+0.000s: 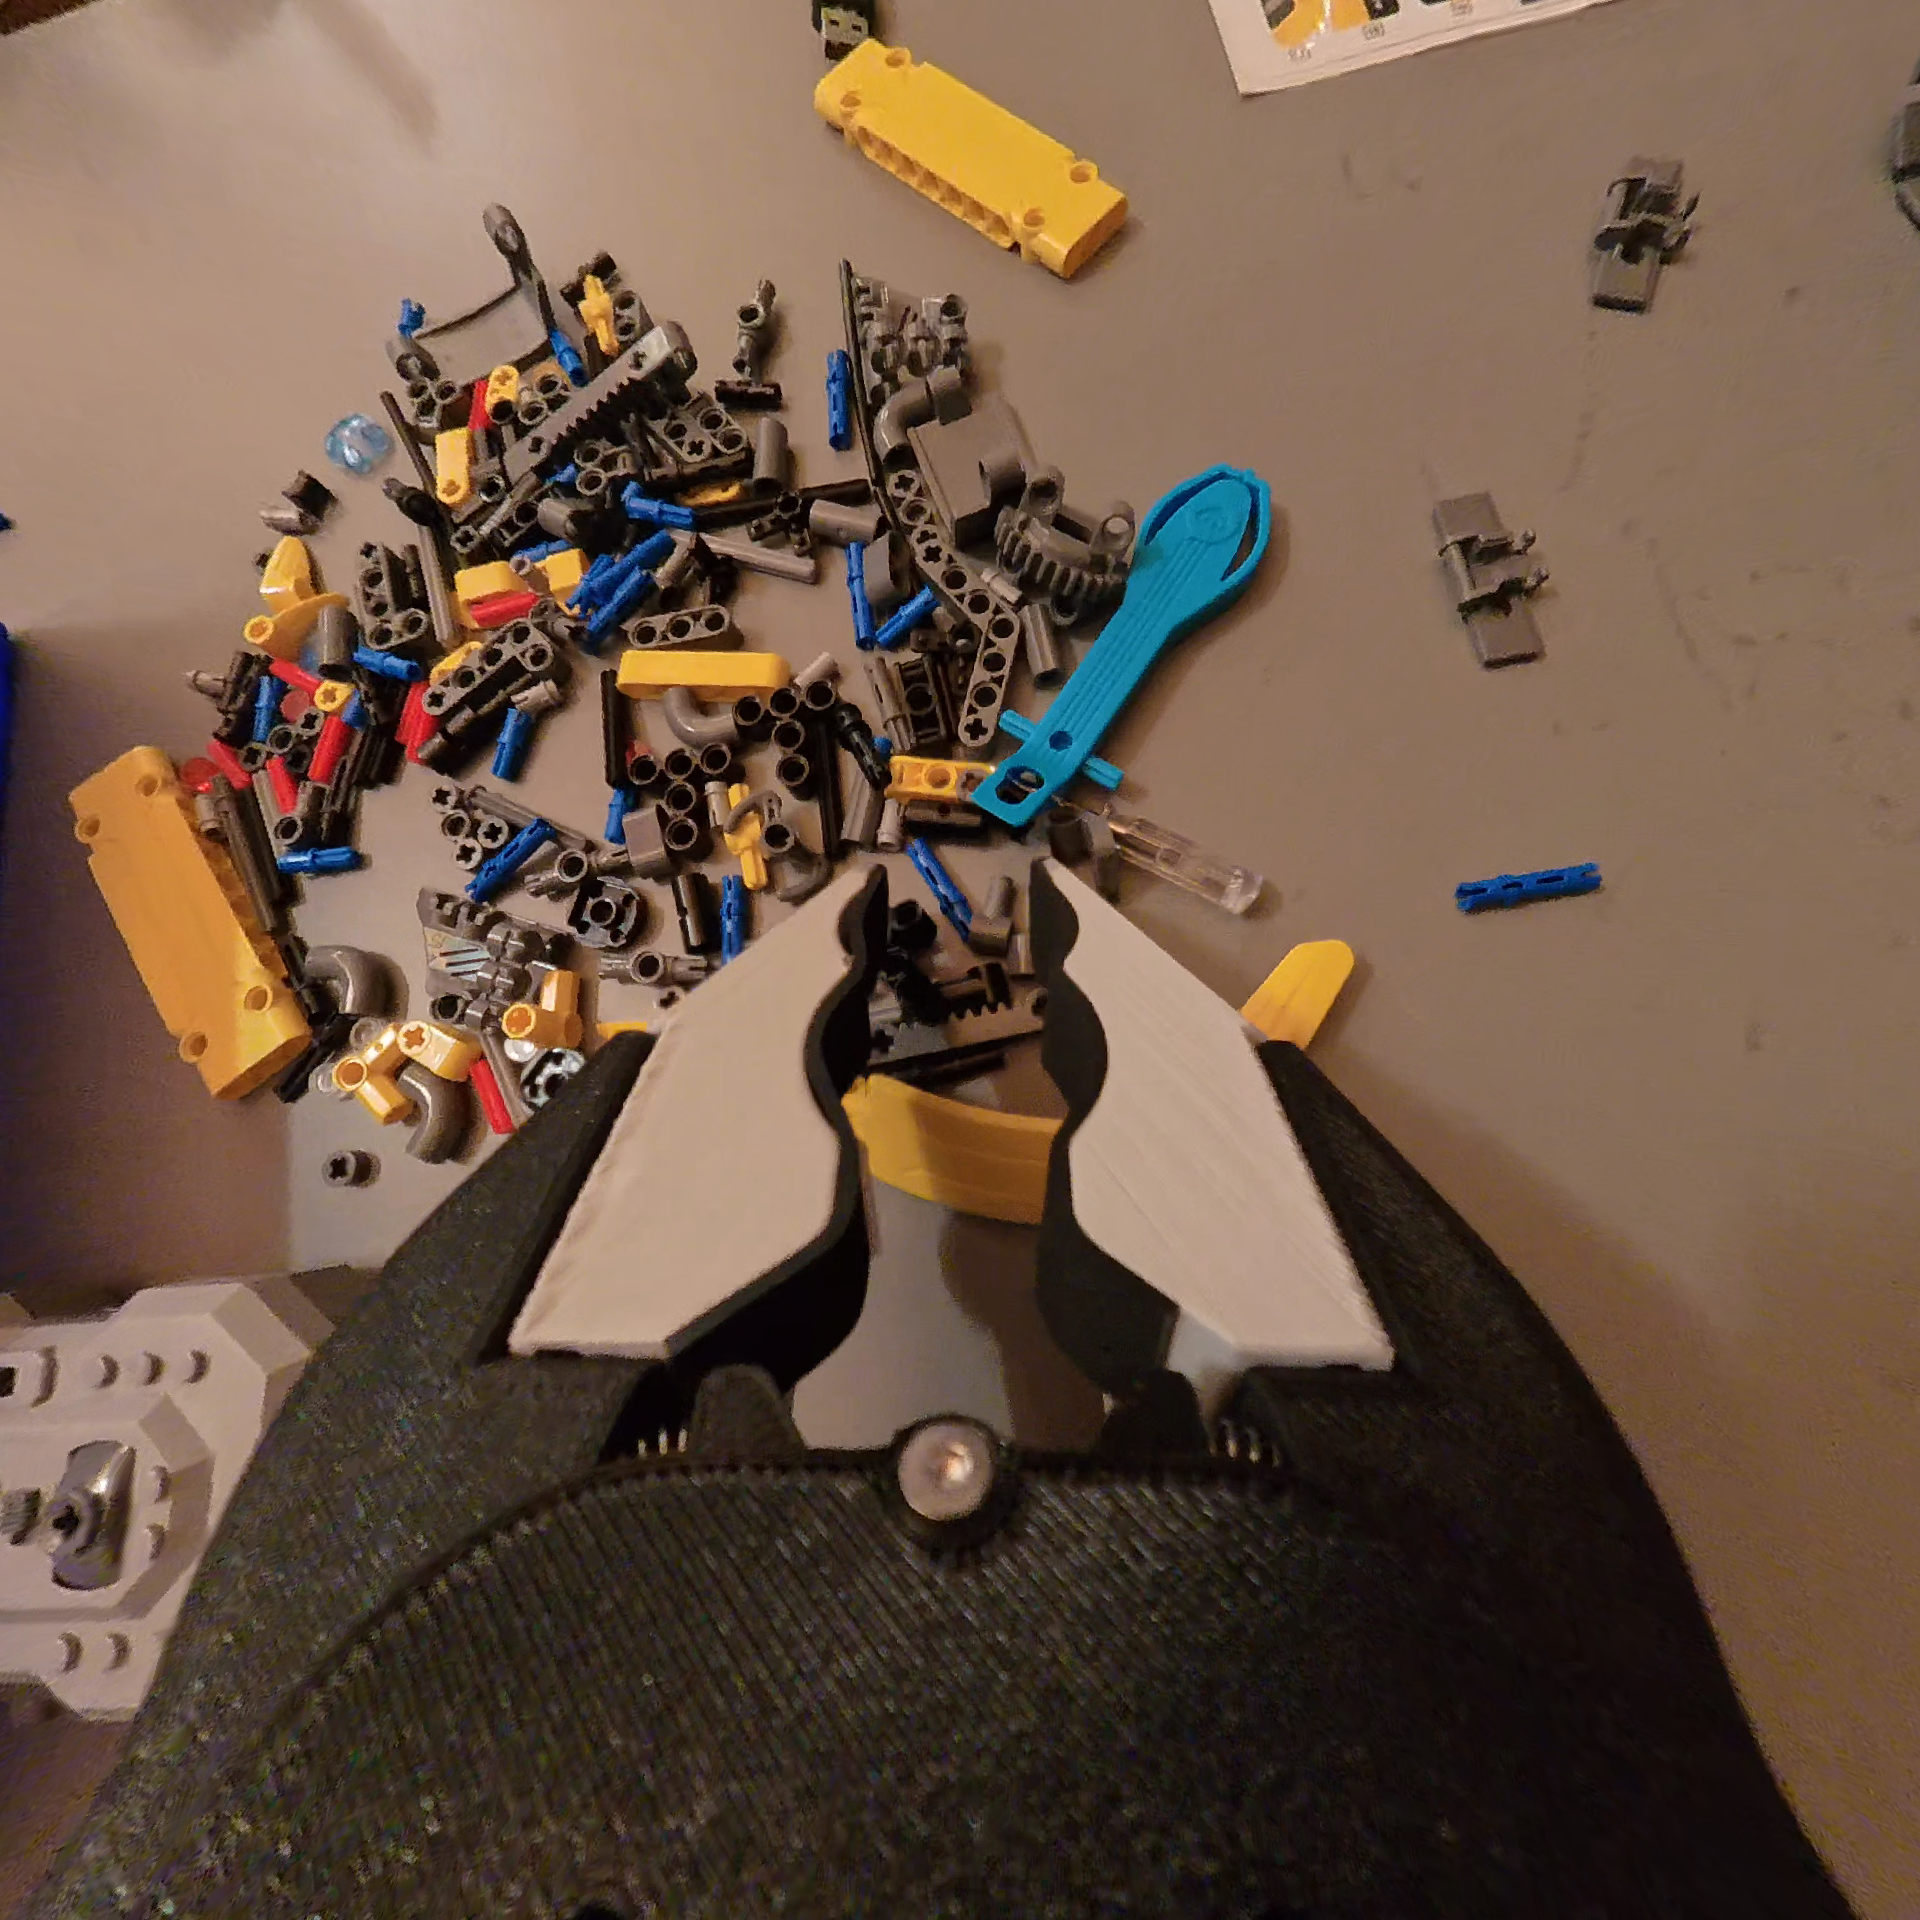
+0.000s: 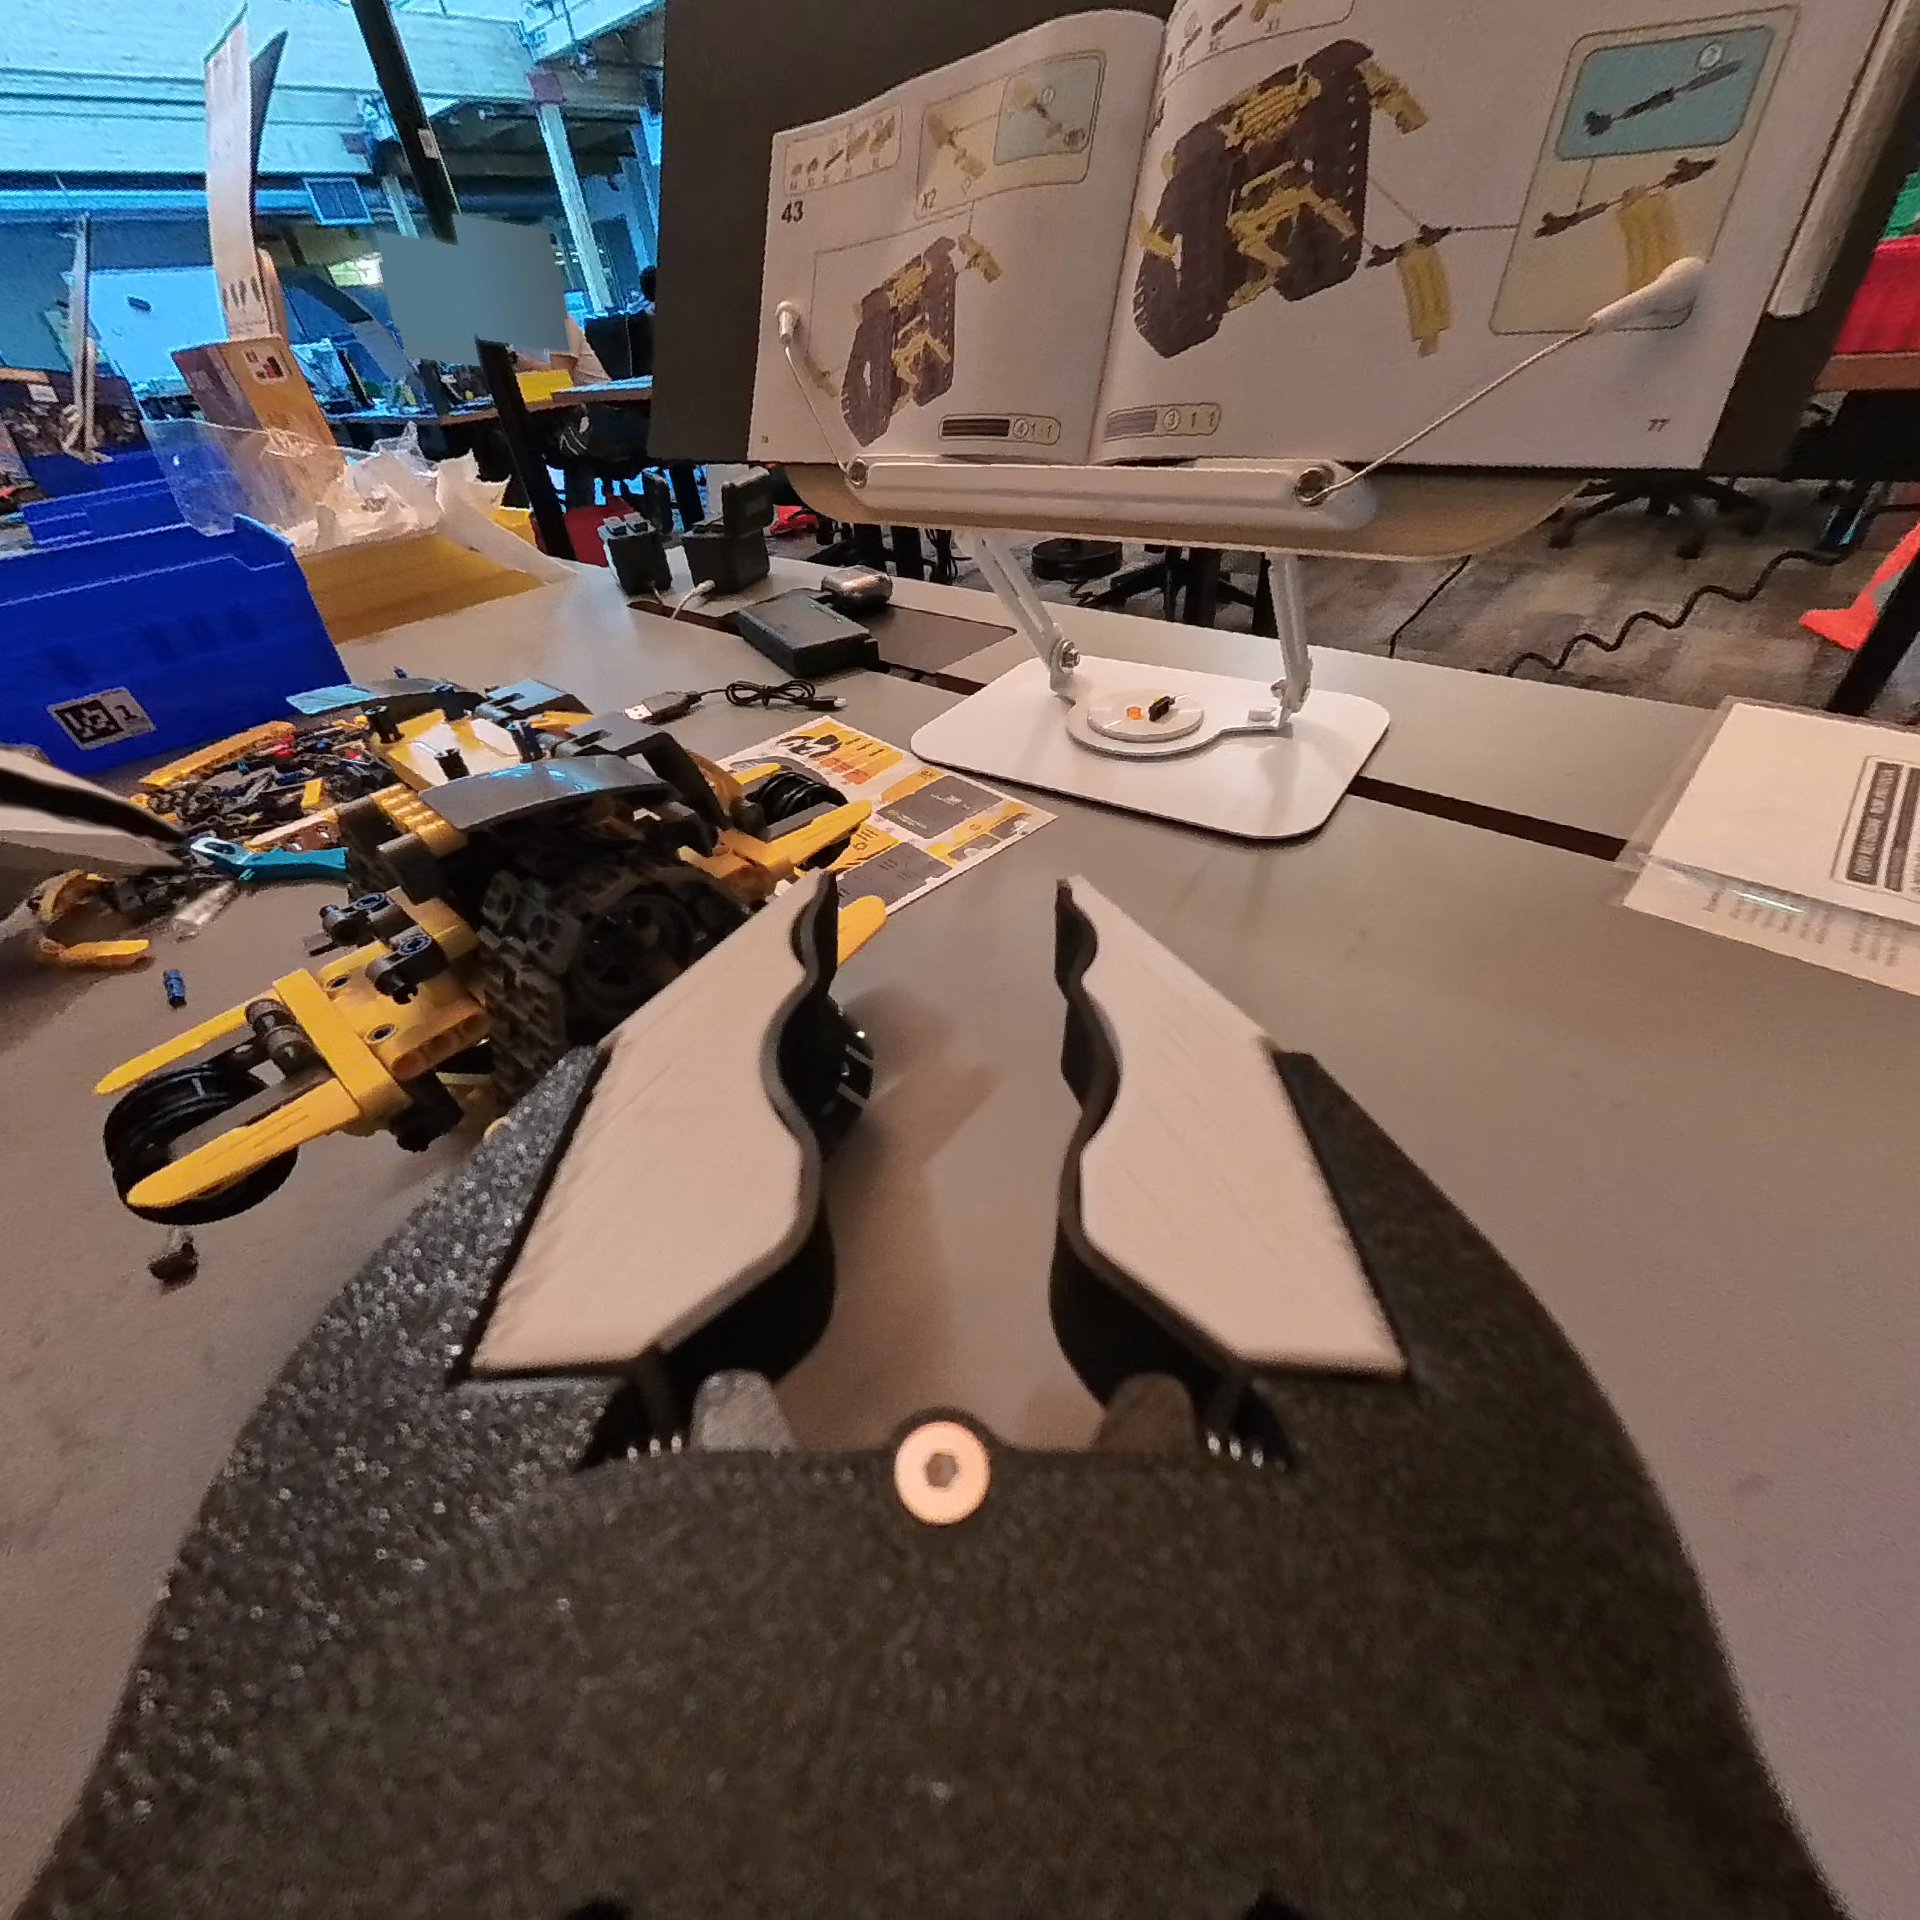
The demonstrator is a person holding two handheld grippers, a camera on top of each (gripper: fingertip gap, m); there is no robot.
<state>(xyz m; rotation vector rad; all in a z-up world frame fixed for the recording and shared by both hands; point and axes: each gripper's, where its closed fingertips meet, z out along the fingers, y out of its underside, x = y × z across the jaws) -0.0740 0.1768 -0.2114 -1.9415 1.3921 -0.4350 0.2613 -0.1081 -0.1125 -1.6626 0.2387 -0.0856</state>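
My left gripper (image 1: 961,883) is open and empty, hovering over the near edge of a heap of small building pieces (image 1: 644,665) in grey, black, blue, yellow and red. A curved yellow panel (image 1: 956,1148) lies under its fingers. A turquoise separator tool (image 1: 1132,634) lies at the heap's right. My right gripper (image 2: 945,899) is open and empty above the grey table, just right of a part-built yellow and grey vehicle model (image 2: 499,894). The left gripper's finger (image 2: 73,821) shows at the far left of the right wrist view.
An open instruction booklet (image 2: 1195,229) sits on a white stand (image 2: 1153,748) at the back. A sticker sheet (image 2: 894,821), a blue bin (image 2: 135,623), chargers (image 2: 800,623) and a plastic-sleeved paper (image 2: 1808,842) lie around. Long yellow panels (image 1: 966,151) and small grey assemblies (image 1: 1491,582) lie apart from the heap.
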